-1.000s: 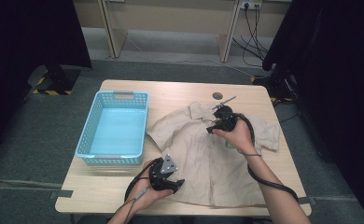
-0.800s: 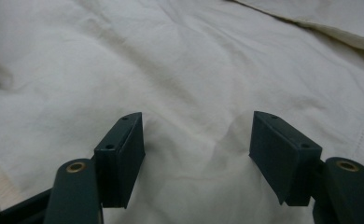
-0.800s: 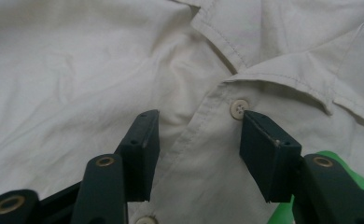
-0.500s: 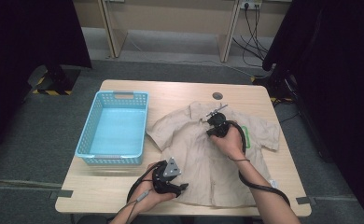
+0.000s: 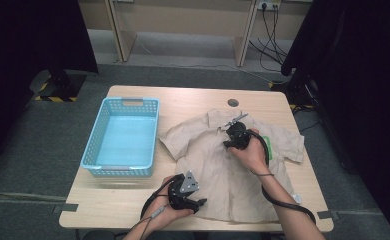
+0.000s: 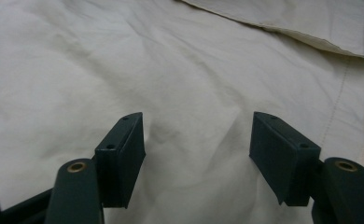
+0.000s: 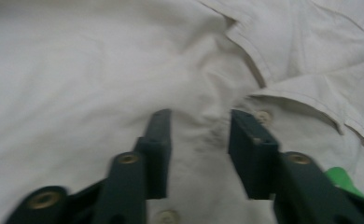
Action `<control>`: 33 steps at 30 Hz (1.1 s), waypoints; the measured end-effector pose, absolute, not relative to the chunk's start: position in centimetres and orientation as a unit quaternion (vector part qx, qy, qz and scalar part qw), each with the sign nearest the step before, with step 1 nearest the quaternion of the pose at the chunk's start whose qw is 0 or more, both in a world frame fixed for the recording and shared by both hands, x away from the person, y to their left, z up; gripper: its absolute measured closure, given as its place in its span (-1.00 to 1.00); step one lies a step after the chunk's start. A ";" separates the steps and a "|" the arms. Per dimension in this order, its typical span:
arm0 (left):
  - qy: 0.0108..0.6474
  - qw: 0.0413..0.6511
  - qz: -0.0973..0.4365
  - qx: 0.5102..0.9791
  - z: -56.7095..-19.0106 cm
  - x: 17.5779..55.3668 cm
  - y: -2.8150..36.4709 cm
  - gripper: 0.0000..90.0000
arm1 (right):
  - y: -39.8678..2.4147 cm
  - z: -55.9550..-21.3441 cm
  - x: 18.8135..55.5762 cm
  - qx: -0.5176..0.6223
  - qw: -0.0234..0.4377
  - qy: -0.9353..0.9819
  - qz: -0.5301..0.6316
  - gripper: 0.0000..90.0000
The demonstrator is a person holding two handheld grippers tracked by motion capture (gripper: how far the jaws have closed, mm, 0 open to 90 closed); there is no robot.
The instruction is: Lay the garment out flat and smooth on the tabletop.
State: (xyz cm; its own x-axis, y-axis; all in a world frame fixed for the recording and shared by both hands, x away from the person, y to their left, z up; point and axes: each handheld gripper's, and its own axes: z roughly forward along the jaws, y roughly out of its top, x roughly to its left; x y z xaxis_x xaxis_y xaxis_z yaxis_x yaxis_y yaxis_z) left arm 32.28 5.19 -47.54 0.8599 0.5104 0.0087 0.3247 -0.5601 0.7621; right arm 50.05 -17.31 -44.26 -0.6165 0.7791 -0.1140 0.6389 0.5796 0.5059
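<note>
— Beige cotton shirt (image 5: 223,170) lies flat on the wooden table (image 5: 133,205), beside a blue plastic basket (image 5: 122,137).

— Up close?

— Creases, buttons. Left gripper (image 6: 196,149) gapes over the hem; right gripper (image 7: 199,149), jaws just opening, straddles the placket.

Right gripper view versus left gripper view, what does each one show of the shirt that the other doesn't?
The right gripper view alone has the collar, a button on the placket and a green tag at its lower right. Its jaws have just been opening; fabric bunches between them, unpinched.

The left gripper view alone has smooth, wrinkled cloth and a stitched seam at the right.

Both share the beige shirt lying flat, with two black jaws standing apart over it.
</note>
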 end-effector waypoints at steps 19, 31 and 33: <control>0.299 0.421 0.203 0.832 -43.9 32.1 10.4 -0.38 | -10.6 -43.7 36.4 0.210 0.036 0.932 0.292 0.08; 0.315 0.429 0.213 0.819 -43.1 31.6 12.4 -0.39 | -8.3 -45.3 32.3 0.128 0.014 0.948 0.290 0.17; 0.313 0.430 0.212 0.820 -43.2 31.7 12.3 -0.39 | -8.2 -45.6 32.2 0.120 0.019 0.951 0.283 0.32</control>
